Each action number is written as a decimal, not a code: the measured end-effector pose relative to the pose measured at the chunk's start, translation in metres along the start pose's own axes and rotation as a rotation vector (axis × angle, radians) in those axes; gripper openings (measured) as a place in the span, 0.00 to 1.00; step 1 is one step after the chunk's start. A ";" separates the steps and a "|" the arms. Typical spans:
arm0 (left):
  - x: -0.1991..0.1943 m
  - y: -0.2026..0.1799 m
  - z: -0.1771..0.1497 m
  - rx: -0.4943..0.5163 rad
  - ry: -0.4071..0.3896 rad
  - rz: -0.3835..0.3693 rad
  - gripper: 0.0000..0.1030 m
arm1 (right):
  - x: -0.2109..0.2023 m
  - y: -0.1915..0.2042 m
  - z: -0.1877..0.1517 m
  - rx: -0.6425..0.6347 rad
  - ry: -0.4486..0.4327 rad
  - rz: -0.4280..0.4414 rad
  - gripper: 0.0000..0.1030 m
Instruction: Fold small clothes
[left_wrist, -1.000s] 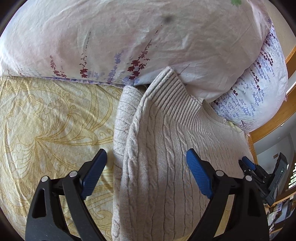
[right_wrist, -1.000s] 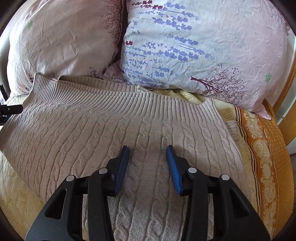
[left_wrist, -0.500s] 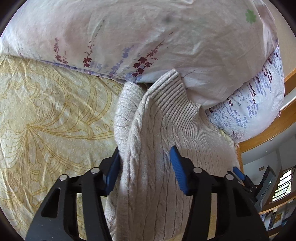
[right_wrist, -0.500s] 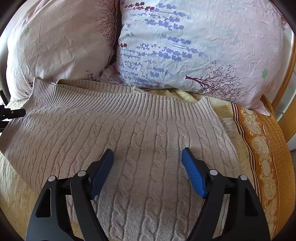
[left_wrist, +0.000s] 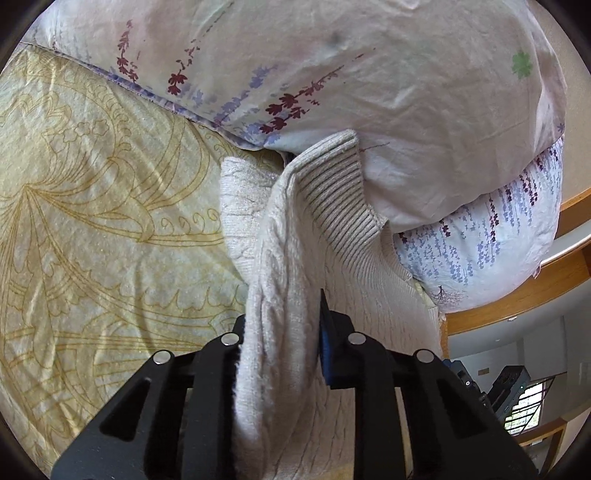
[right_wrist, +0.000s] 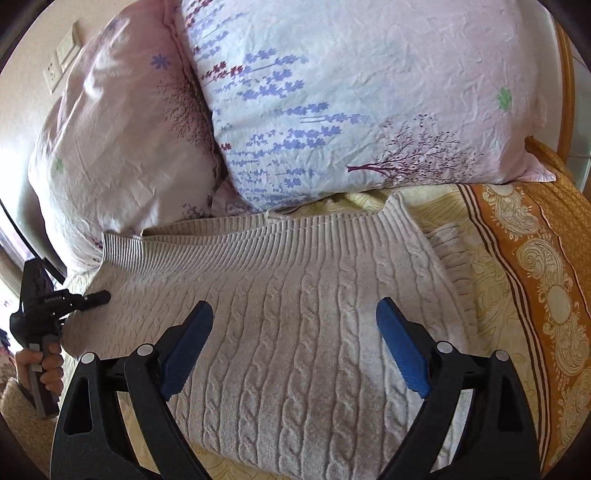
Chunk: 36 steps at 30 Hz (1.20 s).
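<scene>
1. Left gripper (left_wrist: 280, 343), lower centre of the left wrist view: its black fingers with blue pads (left_wrist: 325, 347) have just been closing and now pinch a bunched fold of the beige cable-knit sweater (left_wrist: 280, 295); the knit fills the narrow gap between them and hides the left pad.
2. The same gripper (right_wrist: 105, 296) also shows at the left edge of the right wrist view, clamped on the sweater's left side and carried by a hand (right_wrist: 40, 365) wrapped around its handle.
3. Right gripper (right_wrist: 295, 343), lower centre of the right wrist view: its fingers (right_wrist: 402, 350) have just been opening and stand wide apart above the sweater (right_wrist: 295, 314); the pads press on nothing and no cloth is caught between them.
4. The sweater lies across the middle of the right wrist view on the bed's pale yellow patterned sheet (left_wrist: 92, 221), its ribbed hem (right_wrist: 258, 240) running along the top edge of the garment, just below the pillows.
5. Two white pillows with purple floral print (right_wrist: 351, 92) fill the upper part of both views; in the left wrist view the hem's corner (left_wrist: 340, 177) touches the lower edge of the nearer pillow (left_wrist: 369, 74).
6. An orange patterned border of the bed cover (right_wrist: 535, 277) runs down the right side of the right wrist view, beside the sweater.
7. No containers appear in either view.
</scene>
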<state>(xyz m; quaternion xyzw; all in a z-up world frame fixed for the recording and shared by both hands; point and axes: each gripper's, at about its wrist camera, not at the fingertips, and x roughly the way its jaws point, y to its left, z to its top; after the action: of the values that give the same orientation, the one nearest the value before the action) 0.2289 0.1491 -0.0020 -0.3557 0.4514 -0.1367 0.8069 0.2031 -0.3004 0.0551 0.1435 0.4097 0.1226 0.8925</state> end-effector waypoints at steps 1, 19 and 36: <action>-0.003 -0.002 -0.001 -0.011 -0.014 -0.021 0.18 | -0.003 -0.006 0.001 0.019 -0.010 0.002 0.89; 0.056 -0.183 -0.070 0.079 0.061 -0.436 0.16 | -0.038 -0.093 0.017 0.289 -0.105 0.101 0.89; 0.169 -0.266 -0.142 0.184 0.217 -0.399 0.16 | -0.029 -0.140 0.016 0.472 -0.093 0.156 0.89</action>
<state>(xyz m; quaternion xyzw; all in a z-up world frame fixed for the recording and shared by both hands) 0.2324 -0.1950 0.0284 -0.3459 0.4418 -0.3711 0.7399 0.2107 -0.4427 0.0356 0.3846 0.3730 0.0851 0.8400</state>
